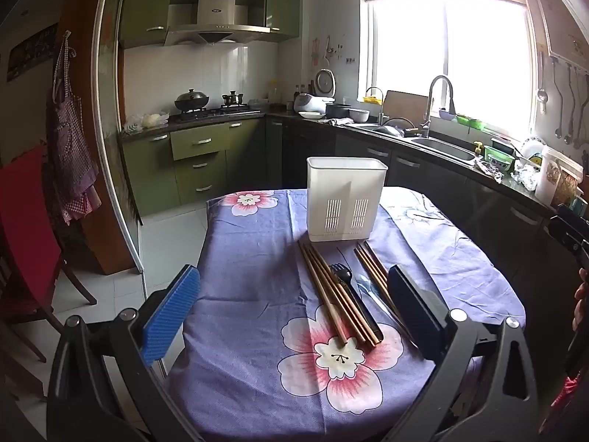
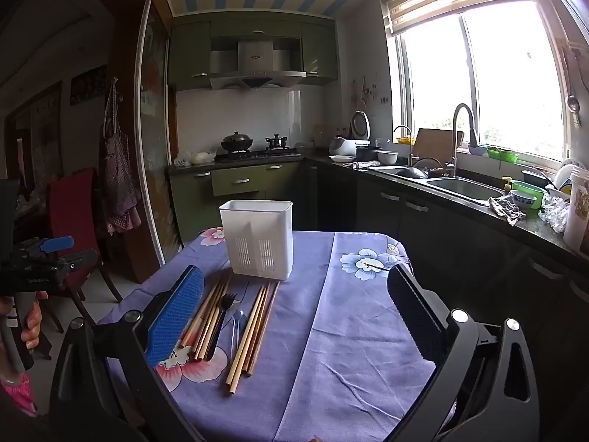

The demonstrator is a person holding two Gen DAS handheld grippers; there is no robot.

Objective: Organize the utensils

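Observation:
A white slotted utensil holder [image 1: 346, 200] [image 2: 257, 239] stands upright at the far end of a table under a purple flowered cloth [image 1: 257, 276] [image 2: 331, 331]. In front of it lie two bundles of wooden chopsticks [image 1: 331, 294] [image 2: 254, 328], with a black plastic fork [image 1: 349, 294] [image 2: 221, 316] and a clear spoon [image 1: 371, 291] [image 2: 237, 324] between them. My left gripper [image 1: 294, 305] hovers wide open above the near end of the utensils, holding nothing. My right gripper [image 2: 298, 316] is wide open over bare cloth to the right of the utensils.
A kitchen counter with a sink [image 2: 464, 188], bowls and a cloth runs along the right. A stove with a pot [image 1: 191, 101] sits at the back. A red chair [image 1: 25, 228] stands left of the table. The left hand-held gripper [image 2: 40, 258] shows at the right view's left edge.

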